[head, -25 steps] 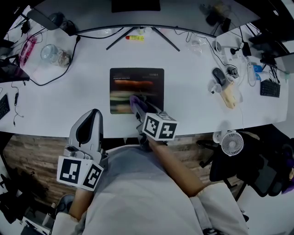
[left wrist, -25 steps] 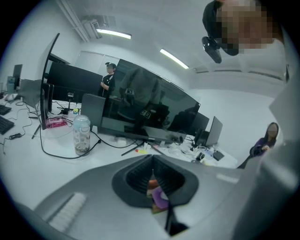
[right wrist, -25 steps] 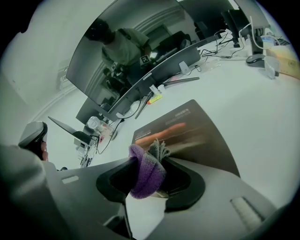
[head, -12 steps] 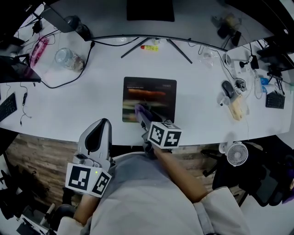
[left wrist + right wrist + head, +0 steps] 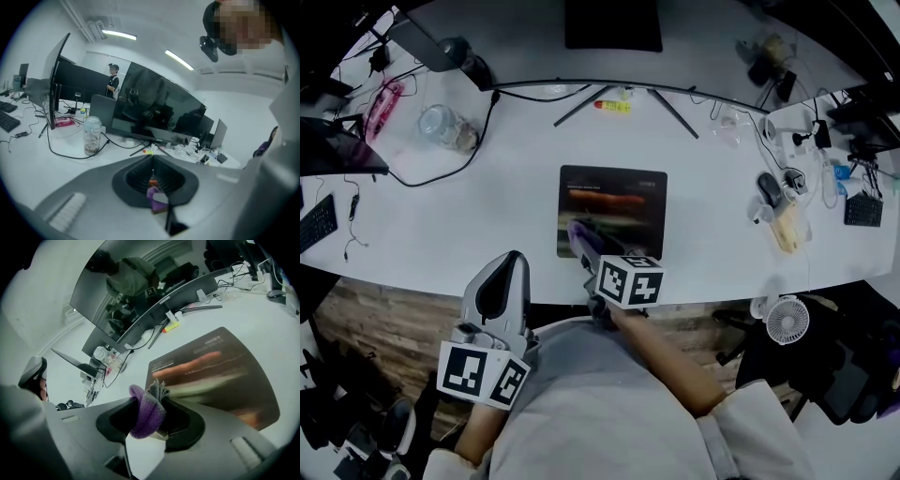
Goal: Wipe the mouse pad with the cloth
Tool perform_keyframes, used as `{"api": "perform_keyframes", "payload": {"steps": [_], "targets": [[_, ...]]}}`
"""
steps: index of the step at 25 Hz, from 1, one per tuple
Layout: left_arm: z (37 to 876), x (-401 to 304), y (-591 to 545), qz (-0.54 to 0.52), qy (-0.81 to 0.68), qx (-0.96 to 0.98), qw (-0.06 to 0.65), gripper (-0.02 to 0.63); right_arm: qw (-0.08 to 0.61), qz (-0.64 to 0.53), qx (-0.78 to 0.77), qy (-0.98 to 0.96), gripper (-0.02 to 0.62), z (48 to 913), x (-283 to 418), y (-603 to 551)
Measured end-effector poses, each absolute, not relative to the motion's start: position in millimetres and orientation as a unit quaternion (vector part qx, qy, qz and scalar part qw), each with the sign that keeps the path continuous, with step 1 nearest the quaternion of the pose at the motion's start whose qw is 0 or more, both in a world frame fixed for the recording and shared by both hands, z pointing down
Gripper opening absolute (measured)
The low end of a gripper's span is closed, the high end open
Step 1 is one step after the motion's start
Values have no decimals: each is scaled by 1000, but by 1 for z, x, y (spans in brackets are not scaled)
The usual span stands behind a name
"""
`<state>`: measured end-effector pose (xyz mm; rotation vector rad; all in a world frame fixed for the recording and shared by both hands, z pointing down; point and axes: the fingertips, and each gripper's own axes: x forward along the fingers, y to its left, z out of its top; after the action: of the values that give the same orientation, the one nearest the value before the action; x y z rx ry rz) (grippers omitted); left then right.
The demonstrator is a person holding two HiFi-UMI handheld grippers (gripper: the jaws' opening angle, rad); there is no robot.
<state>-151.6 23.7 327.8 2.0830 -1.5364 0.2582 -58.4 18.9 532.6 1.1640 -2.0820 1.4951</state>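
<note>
White desk [image 5: 487, 206] fills the middle of the head view. Curved monitor [image 5: 612, 23] at top centre, its stand legs splayed just below.

Mouse pad [image 5: 613, 202] lies flat mid-desk in front of the stand: dark, with an orange and pale streak print. It's well lit in the right gripper view, upper right of frame.

Right gripper [image 5: 581, 238] reaches in from the bottom centre, jaws clenched on the cloth [image 5: 575, 228]. Cloth is purple with a grey fringe, bunched between the fingertips, and sits over the pad's lower left edge. Can't tell whether it's actually touching the pad.

Left gripper [image 5: 512, 257] is at lower left, off the desk's near edge beside the person's torso, well apart from the pad. Jaws closed together, nothing held.

Containers: clear jar [image 5: 445, 127] upright at upper left of the desk, a cable curving past it. Brownish contents in the bottom part only, the rest looks empty. Can't ID the contents.

Small stuff: white fan [image 5: 785, 321] lower right, off the desk; dark mouse [image 5: 768, 187] at right, amid cables.
</note>
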Motion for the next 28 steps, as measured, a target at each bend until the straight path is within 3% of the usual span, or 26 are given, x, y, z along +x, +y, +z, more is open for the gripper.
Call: {"api": "perform_keyframes", "payload": {"steps": [17, 28], "targets": [[331, -151, 20, 120, -554, 778, 271, 0, 131, 547, 382, -733, 158, 524, -67, 14], [330, -128, 15, 124, -531, 794, 267, 0, 118, 499, 397, -761, 156, 493, -25, -2]]}}
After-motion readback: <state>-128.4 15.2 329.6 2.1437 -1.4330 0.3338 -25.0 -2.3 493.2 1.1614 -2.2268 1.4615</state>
